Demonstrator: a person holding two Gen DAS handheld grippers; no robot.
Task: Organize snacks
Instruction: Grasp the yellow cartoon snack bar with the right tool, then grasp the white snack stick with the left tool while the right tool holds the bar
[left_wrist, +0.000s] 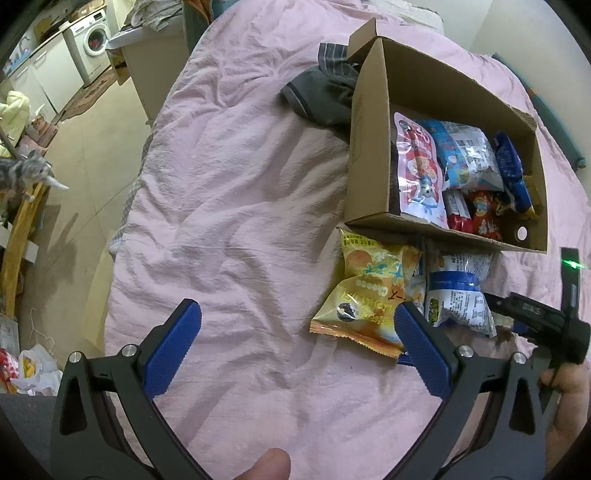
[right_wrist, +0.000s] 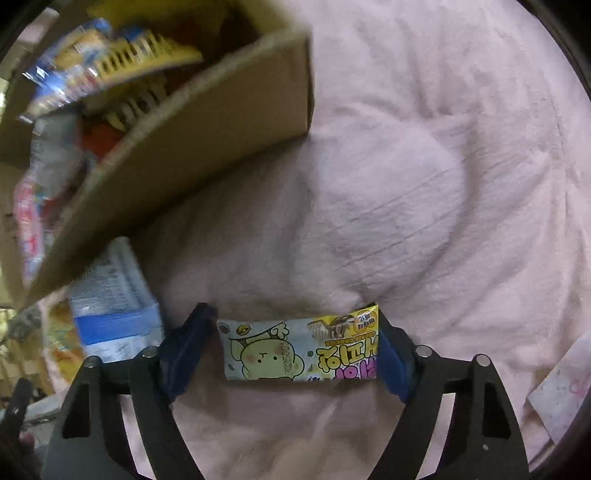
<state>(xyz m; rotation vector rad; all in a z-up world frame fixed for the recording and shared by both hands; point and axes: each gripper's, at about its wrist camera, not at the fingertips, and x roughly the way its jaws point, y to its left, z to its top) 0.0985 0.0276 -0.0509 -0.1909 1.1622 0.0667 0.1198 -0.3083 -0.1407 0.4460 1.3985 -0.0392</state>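
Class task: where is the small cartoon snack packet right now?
In the right wrist view, the cartoon snack packet lies on the pink bedcover between the right gripper's blue fingers, below the cardboard box.

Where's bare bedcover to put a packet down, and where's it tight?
Free: the wide pink bedcover left of the box and yellow bag, and the stretch to the right of the box corner in the right wrist view. Crowded: inside the box, and the bags piled against its near wall by the blue-white packet.

Washing machine (left_wrist: 93, 38), cat (left_wrist: 26, 173) (grey), dark clothes (left_wrist: 321, 96).
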